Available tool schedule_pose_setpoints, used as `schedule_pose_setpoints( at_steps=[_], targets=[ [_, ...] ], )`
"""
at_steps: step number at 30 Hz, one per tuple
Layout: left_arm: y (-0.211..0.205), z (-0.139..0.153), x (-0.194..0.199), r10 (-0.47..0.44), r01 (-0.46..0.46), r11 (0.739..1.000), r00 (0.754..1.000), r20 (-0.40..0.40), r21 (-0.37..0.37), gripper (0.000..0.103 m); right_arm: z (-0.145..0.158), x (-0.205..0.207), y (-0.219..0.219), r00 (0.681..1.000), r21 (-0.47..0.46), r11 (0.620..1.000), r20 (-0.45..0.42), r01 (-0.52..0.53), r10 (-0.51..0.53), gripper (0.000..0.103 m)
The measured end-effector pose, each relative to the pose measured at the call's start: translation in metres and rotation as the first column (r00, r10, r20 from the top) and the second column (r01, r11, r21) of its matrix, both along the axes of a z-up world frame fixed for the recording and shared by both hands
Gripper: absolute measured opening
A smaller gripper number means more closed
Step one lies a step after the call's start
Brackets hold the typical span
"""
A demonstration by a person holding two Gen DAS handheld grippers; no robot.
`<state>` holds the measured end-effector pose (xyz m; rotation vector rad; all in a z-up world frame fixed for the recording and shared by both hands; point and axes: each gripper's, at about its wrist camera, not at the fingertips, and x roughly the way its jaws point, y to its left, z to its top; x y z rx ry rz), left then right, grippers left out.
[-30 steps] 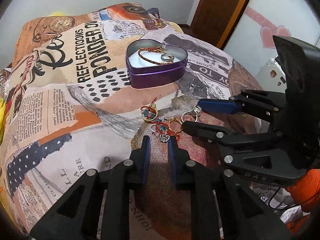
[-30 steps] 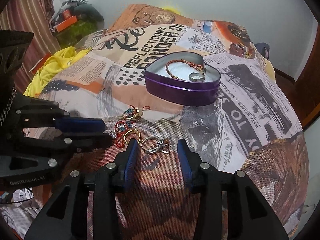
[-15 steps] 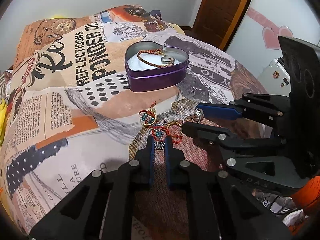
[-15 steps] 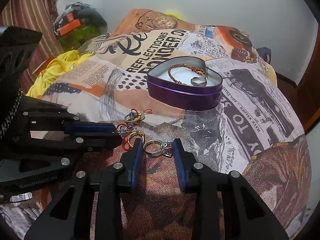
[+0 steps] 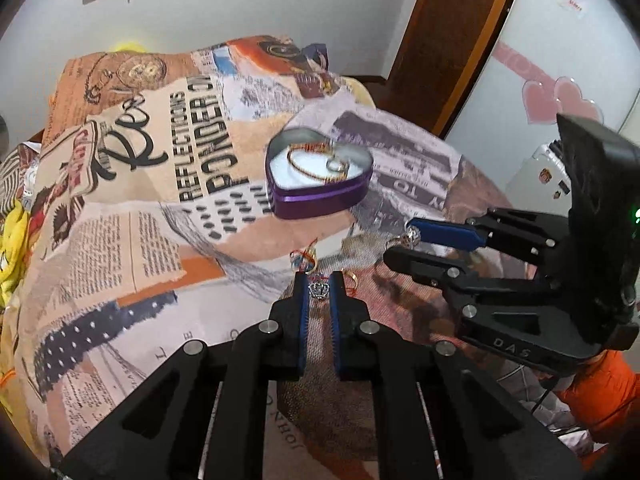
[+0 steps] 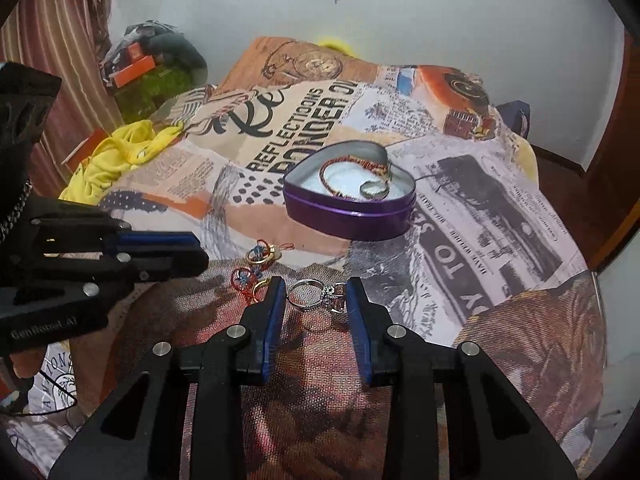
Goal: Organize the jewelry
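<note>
A purple heart-shaped tin (image 5: 320, 200) (image 6: 352, 220) stands on the printed bedspread, holding a bracelet (image 6: 348, 168) and a ring (image 6: 374, 191). My left gripper (image 5: 319, 290) is shut on a small silver crown ring (image 5: 319, 289), lifted off the cloth. My right gripper (image 6: 316, 296) is shut on a silver stone ring (image 6: 316, 298), which also shows at its tips in the left wrist view (image 5: 402, 240). Loose rings with red thread lie near the tips (image 6: 262, 256) (image 6: 244, 278).
The printed bedspread (image 6: 500, 220) covers the bed. Yellow cloth (image 6: 112, 156) lies at its left edge. A wooden door (image 5: 452, 40) and a white cabinet with pink hearts (image 5: 560, 100) stand to the right.
Both grippers closed on their rings and rose from the cloth: the left took the crown ring, the right took the silver stone ring.
</note>
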<state>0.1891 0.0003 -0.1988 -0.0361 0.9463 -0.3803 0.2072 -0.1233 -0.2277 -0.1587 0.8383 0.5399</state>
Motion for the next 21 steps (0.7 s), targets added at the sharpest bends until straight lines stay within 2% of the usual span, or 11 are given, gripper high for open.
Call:
schedule_pose_setpoints(
  at_steps=[11,21],
  targets=[
    [0.000,0.038,0.007,0.010,-0.009,1.000,0.996,0.086,-0.020,0.008,0.024,0.000,-0.007,0.998,0.019,1.000,0.059,0.023,-0.024,0.028],
    [-0.004,0.050,0.022,0.004,0.000,0.999,0.993,0.121,-0.034,0.008,0.035,0.014,-0.013,0.995,0.039,0.998,0.088,0.051,-0.055,0.028]
  ],
)
